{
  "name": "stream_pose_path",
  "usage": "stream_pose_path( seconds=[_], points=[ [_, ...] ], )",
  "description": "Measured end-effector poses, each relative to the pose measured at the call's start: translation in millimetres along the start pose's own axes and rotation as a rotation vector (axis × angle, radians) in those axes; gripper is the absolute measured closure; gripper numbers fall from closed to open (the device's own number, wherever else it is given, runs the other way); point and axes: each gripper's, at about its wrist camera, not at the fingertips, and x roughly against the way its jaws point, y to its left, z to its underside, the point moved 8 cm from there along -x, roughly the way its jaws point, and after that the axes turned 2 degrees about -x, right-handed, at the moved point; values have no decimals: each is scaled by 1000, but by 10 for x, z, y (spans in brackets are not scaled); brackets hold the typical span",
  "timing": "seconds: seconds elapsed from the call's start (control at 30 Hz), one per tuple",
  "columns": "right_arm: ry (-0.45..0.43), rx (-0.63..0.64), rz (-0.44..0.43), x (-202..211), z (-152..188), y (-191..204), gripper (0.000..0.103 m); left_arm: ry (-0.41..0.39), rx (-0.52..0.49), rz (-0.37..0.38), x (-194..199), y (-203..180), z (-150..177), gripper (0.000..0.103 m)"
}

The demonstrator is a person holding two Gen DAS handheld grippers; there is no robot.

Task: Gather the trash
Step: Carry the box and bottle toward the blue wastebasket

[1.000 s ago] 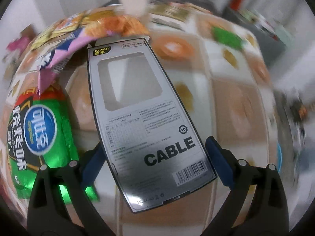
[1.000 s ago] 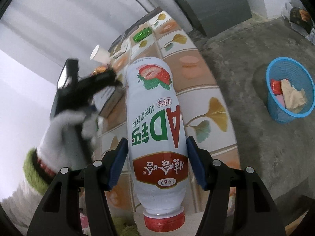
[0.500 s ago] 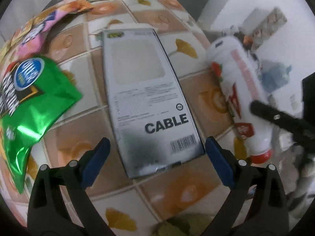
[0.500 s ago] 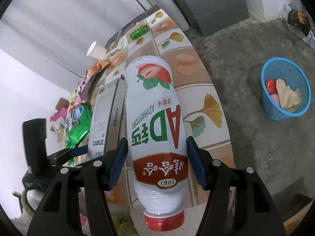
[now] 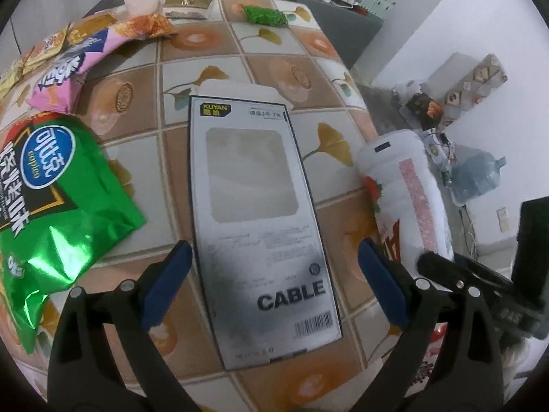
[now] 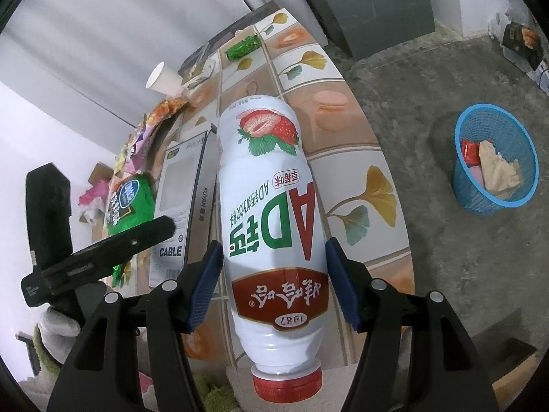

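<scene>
Tiled tabletop [image 5: 284, 48] at frame centre: our right gripper [image 6: 274, 281] clamps the bottle [image 6: 271, 206] for binning, while our left gripper [image 5: 271, 288] straddles the cable box [image 5: 254, 213], jaws wide, nothing held.

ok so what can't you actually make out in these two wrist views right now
- White strawberry-label drink bottle, right wrist view: its underside is hidden by its own body.
- Flat grey cable box, left wrist view: fine print is blurred; the window shows nothing clear inside.
- Blue plastic mesh basket, right wrist view: lower contents are covered by crumpled paper.
- Green foil snack bag, left wrist view: cut off by the left edge.
- Left gripper: whether its pads touch the box.
</scene>
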Motion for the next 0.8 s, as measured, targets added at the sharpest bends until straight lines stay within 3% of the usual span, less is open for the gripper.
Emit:
stream_pose_path(
  seconds=[0.33,0.63,0.8],
  points=[
    [12,-1,41,-104,-32,11,42,-52,-89,-136,-147,2,-236,10],
    [-4,0,59,-99,-67,11,43,-54,-143,-200,-304,-23,-331,10],
    [-6,-13,45,-90,-78,-10,44,-44,-125,-198,-350,15,-321,21]
  ],
)
